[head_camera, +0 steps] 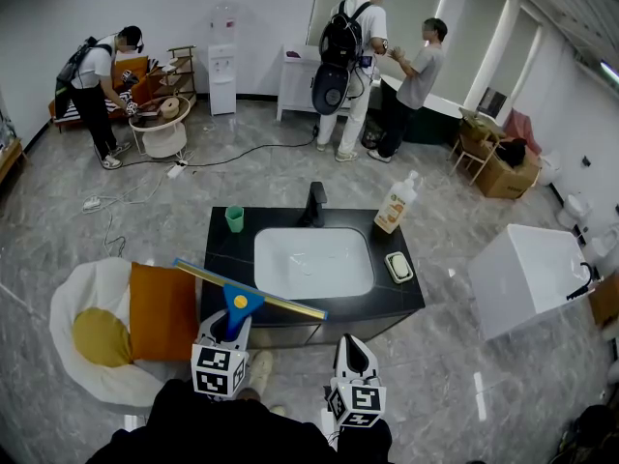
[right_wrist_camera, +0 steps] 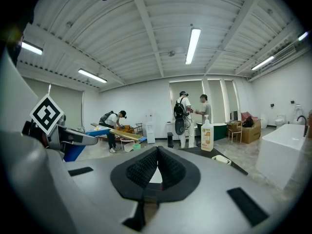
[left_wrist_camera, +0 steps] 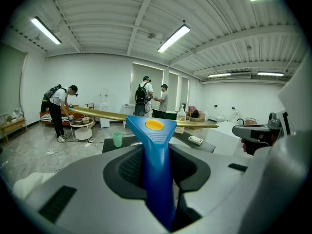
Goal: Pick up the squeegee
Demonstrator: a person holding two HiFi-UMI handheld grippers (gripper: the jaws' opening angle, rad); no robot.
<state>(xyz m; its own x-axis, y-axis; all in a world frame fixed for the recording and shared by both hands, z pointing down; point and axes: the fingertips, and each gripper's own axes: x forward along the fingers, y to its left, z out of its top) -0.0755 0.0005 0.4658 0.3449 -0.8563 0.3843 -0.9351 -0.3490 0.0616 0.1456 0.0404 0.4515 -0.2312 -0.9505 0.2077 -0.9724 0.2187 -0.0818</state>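
The squeegee [head_camera: 244, 301] has a blue handle with a yellow dot and a long brass-coloured blade bar. My left gripper [head_camera: 228, 334] is shut on its handle and holds it above the near left edge of the black counter [head_camera: 218, 259], blade pointing away from me. In the left gripper view the blue handle [left_wrist_camera: 156, 165] runs up between the dark pads of the left gripper [left_wrist_camera: 157, 179]. My right gripper [head_camera: 354, 354] hovers beside it on the right, shut with nothing in it. Its pads meet at the tip in the right gripper view [right_wrist_camera: 157, 165], where the squeegee [right_wrist_camera: 117, 133] shows at the left.
The counter holds a white sink [head_camera: 312, 261], a black faucet [head_camera: 314, 204], a green cup [head_camera: 234, 218], a soap bottle [head_camera: 397, 204] and a soap dish [head_camera: 398, 267]. A white chair with an orange cushion [head_camera: 162, 309] stands at the left, a white tub [head_camera: 530, 274] at the right. Three people stand far behind.
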